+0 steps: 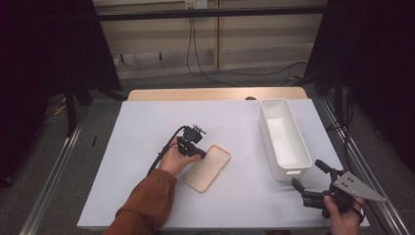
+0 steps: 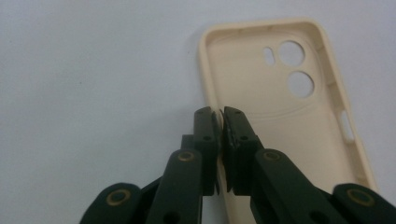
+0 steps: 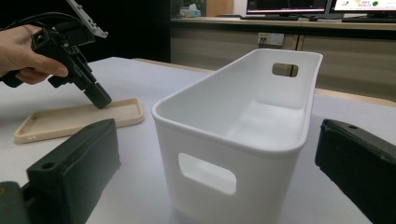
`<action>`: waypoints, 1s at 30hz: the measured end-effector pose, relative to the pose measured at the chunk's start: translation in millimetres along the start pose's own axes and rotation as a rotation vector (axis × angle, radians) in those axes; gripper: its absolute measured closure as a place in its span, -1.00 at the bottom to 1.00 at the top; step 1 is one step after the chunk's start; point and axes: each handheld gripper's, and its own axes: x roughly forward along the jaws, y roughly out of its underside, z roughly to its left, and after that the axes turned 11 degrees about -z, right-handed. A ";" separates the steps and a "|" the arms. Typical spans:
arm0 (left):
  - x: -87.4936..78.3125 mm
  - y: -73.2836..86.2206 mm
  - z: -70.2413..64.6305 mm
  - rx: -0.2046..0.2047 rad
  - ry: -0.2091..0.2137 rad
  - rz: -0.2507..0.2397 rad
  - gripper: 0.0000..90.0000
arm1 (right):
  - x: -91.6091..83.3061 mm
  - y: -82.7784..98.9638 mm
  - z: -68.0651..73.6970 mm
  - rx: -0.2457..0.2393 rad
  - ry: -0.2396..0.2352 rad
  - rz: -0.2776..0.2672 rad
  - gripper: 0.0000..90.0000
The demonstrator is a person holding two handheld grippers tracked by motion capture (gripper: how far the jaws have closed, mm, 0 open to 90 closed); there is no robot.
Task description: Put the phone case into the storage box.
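On the pale sheet covering the table lies 1 beige phone case, soft-looking and matte, a rounded rectangle with its hollow side up. Its long axis runs diagonally, the camera holes at the far right end. My left gripper is clenched on the case's side wall. My right gripper stands released, wide apart, near 1 white plastic bin, oblong, smooth, with 2 handle slots.
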 end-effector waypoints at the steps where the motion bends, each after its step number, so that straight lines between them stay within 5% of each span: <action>1: 0.2 -0.1 0.1 -0.004 -0.001 0.000 0.91 | 0.0 0.0 0.0 0.000 0.000 0.000 -1.00; 13: 0.1 1.0 -2.4 0.028 -0.029 -0.010 0.97 | 0.0 0.1 -0.2 0.000 0.001 0.000 -1.00; 22: 0.2 2.4 -0.6 -0.013 -0.020 -0.036 0.97 | -0.2 0.1 -0.5 0.000 0.001 0.001 -1.00; 30: -2.8 1.4 -3.5 0.006 -0.035 -0.048 0.97 | -0.1 0.2 -0.4 0.000 0.001 0.002 -1.00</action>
